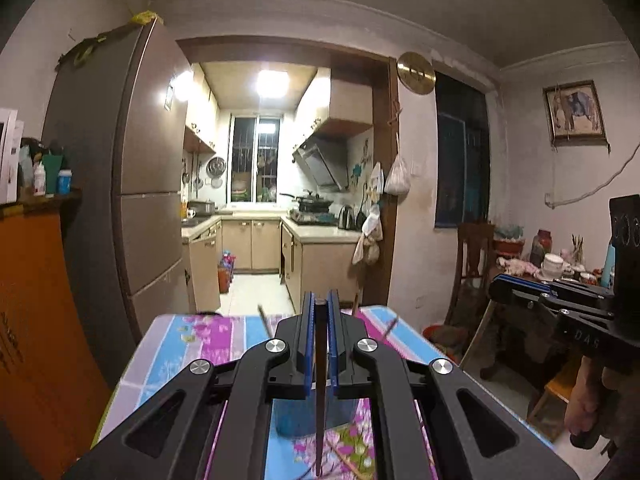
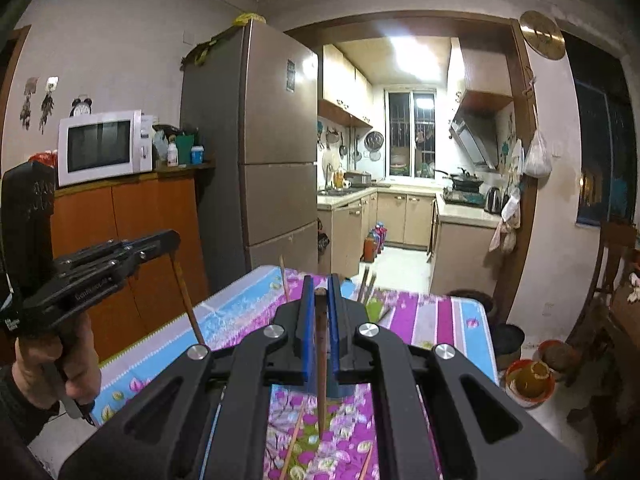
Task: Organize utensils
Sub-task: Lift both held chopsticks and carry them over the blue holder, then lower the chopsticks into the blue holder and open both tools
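My left gripper [image 1: 320,312] has its jaws nearly closed, pinching one dark chopstick [image 1: 319,392] between the blue pads so it hangs tip-down. I judge it is held upright like this to drop into the blue cup [image 1: 310,416] directly below the jaws, on the floral tablecloth [image 1: 200,344]. More sticks already poke up just beyond the jaws, one to each side [image 1: 264,320], so I take the cup for the holder. This view alone shows the cup well; it also shows my right gripper [image 1: 500,282] off to the right, side on, too edge-on to judge its grip.

In the right wrist view, my right gripper [image 2: 320,308] is likewise almost shut on a second, reddish-brown chopstick [image 2: 321,360], tip hanging toward the cloth. Only a sliver of the cup shows under these jaws. What this view adds: loose chopsticks [image 2: 294,444] lying on the cloth beneath, and the left gripper [image 2: 172,240], out to the left, with its stick slanting down.
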`<action>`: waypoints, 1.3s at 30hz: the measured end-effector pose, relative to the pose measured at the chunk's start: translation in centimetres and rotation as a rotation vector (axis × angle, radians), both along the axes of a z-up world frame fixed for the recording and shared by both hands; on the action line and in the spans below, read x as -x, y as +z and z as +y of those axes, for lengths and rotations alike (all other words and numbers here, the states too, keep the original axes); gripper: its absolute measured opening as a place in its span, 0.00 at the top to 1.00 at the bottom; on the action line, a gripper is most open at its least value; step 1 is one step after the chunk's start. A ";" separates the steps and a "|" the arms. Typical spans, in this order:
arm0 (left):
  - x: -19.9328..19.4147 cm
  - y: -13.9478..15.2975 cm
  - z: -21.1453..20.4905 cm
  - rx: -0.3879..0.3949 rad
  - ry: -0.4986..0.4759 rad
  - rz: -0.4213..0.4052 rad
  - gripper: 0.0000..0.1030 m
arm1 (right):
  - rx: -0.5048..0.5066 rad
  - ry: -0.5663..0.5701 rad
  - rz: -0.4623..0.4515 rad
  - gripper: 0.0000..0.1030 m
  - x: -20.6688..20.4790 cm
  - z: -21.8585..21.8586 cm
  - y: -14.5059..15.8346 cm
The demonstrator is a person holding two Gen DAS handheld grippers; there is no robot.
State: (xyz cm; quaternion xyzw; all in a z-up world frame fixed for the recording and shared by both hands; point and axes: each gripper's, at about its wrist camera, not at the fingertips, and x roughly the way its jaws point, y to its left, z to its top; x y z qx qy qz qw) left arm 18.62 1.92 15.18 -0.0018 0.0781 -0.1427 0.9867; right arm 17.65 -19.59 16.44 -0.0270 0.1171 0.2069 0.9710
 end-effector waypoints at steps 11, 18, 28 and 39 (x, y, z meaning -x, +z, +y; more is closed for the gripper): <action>-4.6 7.2 -1.2 0.026 0.031 -0.062 0.93 | -0.008 -0.002 -0.024 0.95 -5.7 0.8 6.6; -7.9 8.2 -1.3 0.033 0.045 -0.070 0.93 | 0.001 0.005 -0.026 0.95 -9.4 1.7 7.6; -14.1 4.1 -1.6 0.023 0.037 0.004 0.93 | 0.012 0.021 0.038 0.95 -14.4 3.0 4.3; -18.9 0.1 -1.0 0.017 0.044 0.089 0.93 | 0.015 0.028 0.135 0.95 -18.0 3.8 0.3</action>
